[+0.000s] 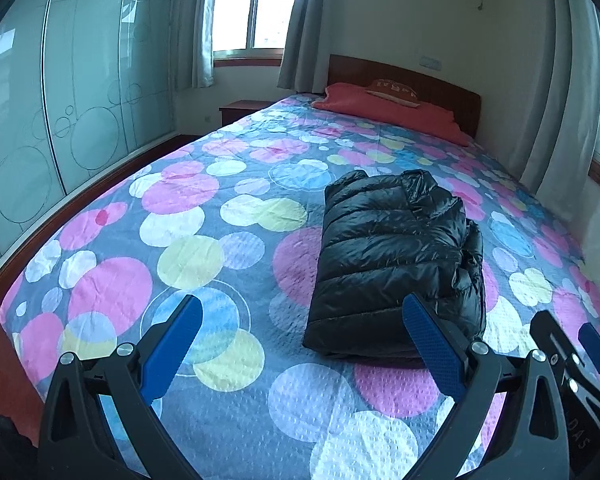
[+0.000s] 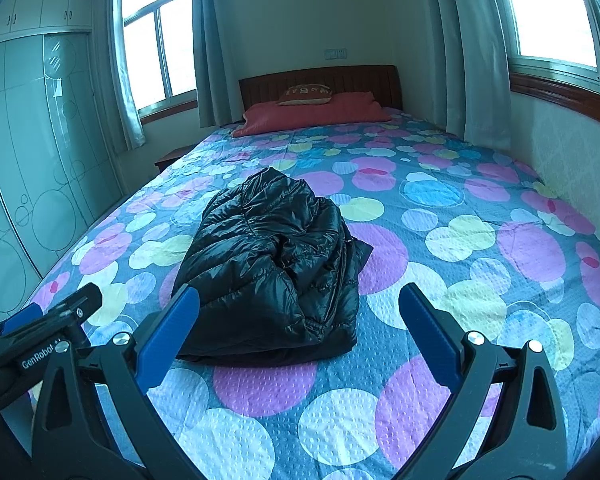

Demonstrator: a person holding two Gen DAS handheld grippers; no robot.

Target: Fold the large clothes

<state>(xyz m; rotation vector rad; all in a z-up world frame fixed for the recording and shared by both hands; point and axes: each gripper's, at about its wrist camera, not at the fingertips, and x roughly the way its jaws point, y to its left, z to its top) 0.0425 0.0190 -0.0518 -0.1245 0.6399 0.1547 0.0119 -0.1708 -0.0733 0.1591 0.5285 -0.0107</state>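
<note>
A shiny black puffer jacket (image 1: 396, 264) lies folded into a compact bundle on the bed's circle-patterned sheet (image 1: 204, 216). It also shows in the right wrist view (image 2: 272, 264). My left gripper (image 1: 302, 312) is open and empty, held above the sheet just short of the jacket's near left edge. My right gripper (image 2: 300, 304) is open and empty, just short of the jacket's near right edge. Each gripper shows at the edge of the other's view: the right one (image 1: 576, 356) and the left one (image 2: 48, 320).
A red pillow (image 2: 320, 116) with a small cushion (image 2: 306, 94) lies at the wooden headboard (image 2: 320, 78). A glass-door wardrobe (image 1: 60, 120) stands left of the bed, a nightstand (image 1: 240, 110) beside it. Curtained windows (image 2: 556, 12) and a wall run along the right side.
</note>
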